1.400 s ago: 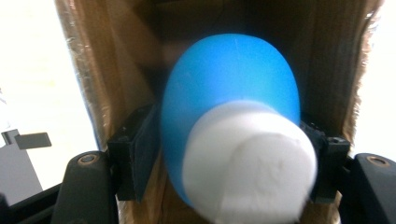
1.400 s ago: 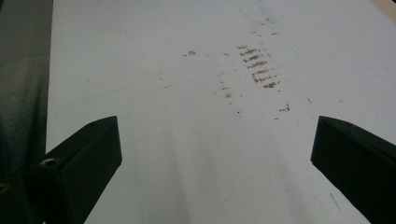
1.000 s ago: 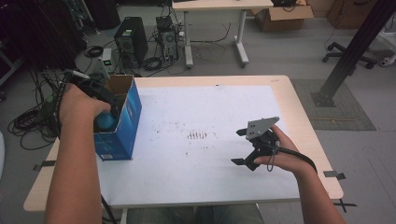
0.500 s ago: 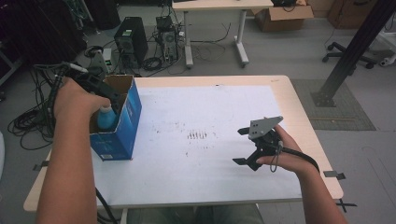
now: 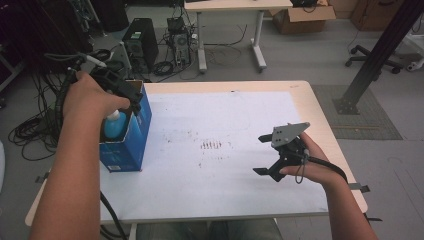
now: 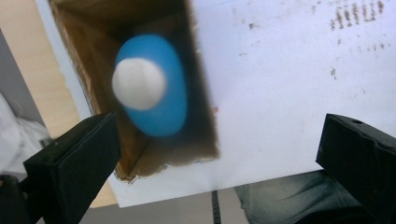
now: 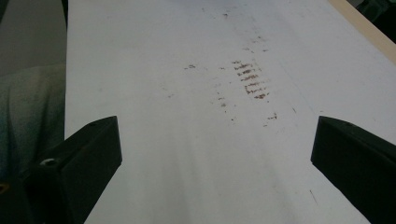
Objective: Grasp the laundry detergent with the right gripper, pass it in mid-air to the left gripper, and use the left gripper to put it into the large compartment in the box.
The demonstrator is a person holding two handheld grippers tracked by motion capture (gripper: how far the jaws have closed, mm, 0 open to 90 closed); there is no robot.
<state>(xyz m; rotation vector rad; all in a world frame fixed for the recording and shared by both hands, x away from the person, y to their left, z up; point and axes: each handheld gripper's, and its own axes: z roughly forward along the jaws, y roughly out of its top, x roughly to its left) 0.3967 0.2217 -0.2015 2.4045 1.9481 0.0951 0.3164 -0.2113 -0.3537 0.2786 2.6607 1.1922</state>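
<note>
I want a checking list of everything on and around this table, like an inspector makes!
Surface: white sheet over a wooden table, with brown smudges near the middle.
Job's things: blue plastic bottle with a white cap standing inside the open blue cardboard box at the table's left edge.
Clutter: nothing seen.
Grippers: left tongs above the box, jaws just opened wide, bottle below them and not touched; right tongs open, nothing between them, low over the sheet.
Cables: a black one trails from each tool; tangled bundles on the floor at left.
Surroundings: black computer tower, second table, brown cardboard box, office chair base.
</note>
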